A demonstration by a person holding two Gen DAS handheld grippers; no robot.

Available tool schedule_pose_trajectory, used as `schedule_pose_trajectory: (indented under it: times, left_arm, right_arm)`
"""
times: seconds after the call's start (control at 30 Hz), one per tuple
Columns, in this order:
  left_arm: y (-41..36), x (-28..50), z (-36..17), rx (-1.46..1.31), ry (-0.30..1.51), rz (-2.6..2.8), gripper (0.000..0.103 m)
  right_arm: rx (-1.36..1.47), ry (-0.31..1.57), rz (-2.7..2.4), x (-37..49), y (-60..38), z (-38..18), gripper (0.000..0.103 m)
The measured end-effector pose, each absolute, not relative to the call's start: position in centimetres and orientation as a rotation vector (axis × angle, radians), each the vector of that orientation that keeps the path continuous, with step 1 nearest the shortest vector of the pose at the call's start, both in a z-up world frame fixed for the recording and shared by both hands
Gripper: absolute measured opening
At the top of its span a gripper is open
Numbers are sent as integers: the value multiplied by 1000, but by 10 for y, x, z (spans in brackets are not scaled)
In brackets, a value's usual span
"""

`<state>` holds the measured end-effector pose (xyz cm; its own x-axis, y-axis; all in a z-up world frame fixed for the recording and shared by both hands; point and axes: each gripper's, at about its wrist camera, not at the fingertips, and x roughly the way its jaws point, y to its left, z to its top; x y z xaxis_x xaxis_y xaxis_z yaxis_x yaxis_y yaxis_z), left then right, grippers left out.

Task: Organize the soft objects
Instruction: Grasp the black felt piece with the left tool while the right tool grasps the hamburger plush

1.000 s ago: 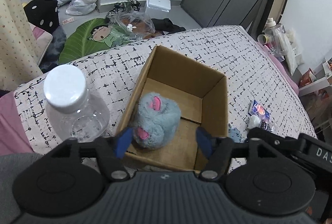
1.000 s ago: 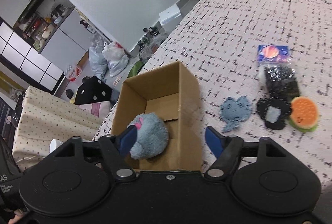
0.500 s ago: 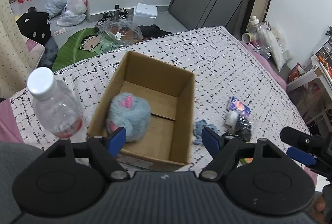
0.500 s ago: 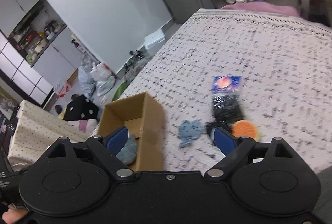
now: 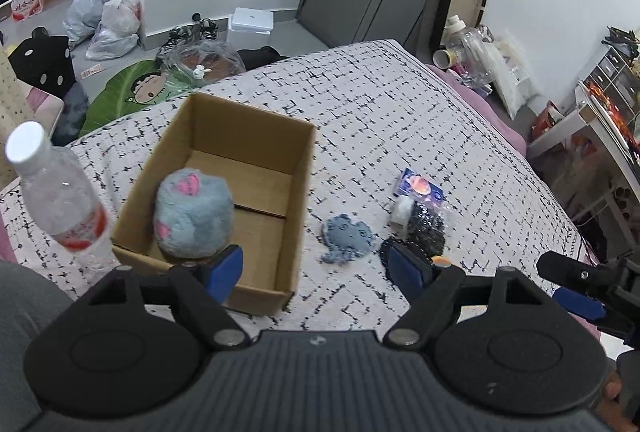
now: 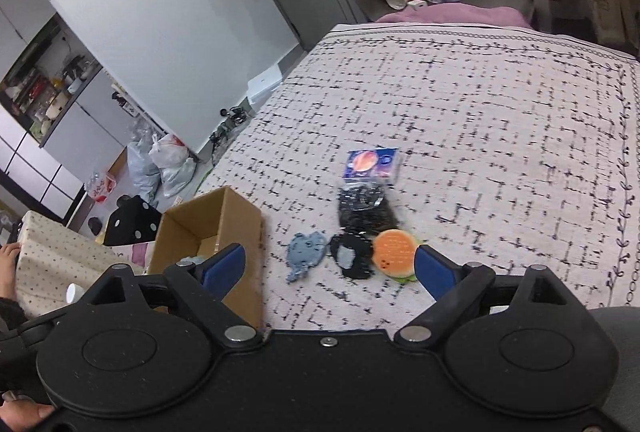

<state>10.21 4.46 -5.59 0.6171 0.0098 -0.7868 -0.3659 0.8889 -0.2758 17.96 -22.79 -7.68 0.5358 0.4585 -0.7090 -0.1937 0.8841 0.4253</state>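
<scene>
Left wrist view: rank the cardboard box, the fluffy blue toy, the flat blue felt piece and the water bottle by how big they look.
1. Cardboard box
2. Water bottle, though it sits nearer the camera, so unsure
3. Fluffy blue toy
4. Flat blue felt piece

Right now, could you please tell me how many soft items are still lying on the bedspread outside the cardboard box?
3: the flat blue plush nearest the cardboard box, the black plush beside it, and the burger plush beyond that. Others may be hidden behind the grippers.
</scene>
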Motion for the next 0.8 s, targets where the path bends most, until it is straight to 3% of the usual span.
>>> schedule_pose_trajectory:
  times: [0.8]
  left_arm:
    - [-13, 142, -92, -423, 937, 167, 79]
  right_arm:
    - [332, 1002, 317, 207, -260, -120, 91]
